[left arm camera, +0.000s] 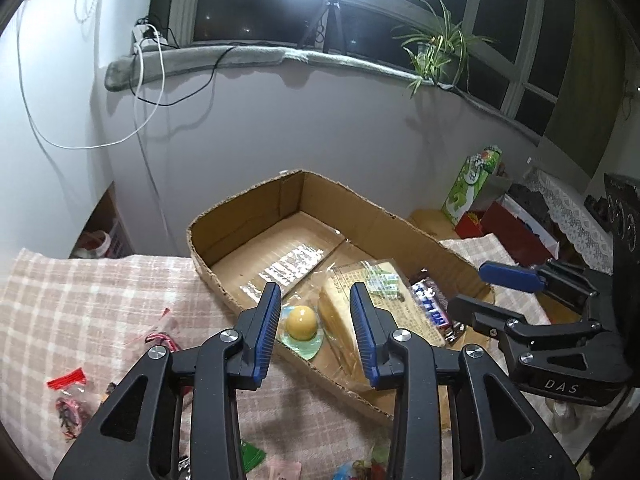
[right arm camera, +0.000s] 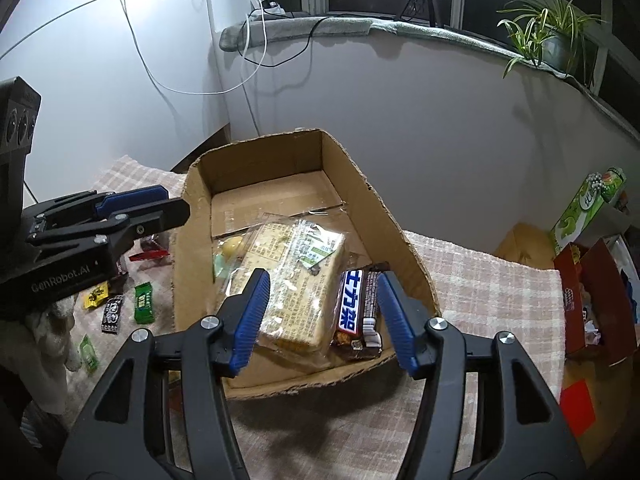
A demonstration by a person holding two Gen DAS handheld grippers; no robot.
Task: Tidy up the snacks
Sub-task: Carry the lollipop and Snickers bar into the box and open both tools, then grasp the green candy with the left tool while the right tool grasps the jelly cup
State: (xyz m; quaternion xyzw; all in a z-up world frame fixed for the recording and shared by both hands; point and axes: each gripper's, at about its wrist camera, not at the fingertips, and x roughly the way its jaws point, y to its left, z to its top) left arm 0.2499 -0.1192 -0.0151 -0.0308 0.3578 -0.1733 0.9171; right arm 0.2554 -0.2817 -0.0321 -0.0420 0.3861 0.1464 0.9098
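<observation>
Checked cloth (right arm camera: pixel 480 280): cardboard box (right arm camera: pixel 400 216) holds biscuits (right arm camera: pixel 296 280), chocolate bar (right arm camera: pixel 356 304); both tongs apart, empty.

Left gripper (left arm camera: pixel 314 316) and right gripper (right arm camera: pixel 322 308) (angled down): jaws apparently empty.

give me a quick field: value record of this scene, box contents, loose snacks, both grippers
box: open cardboard box on a checked cloth
in box: wrapped cake slice, chocolate bar, yellow ball candy
outside box: small wrapped candies on the cloth, left of the box
left gripper: open, empty, over the box's near edge
right gripper: open, nothing gripped, over the cake slice and the bar
</observation>
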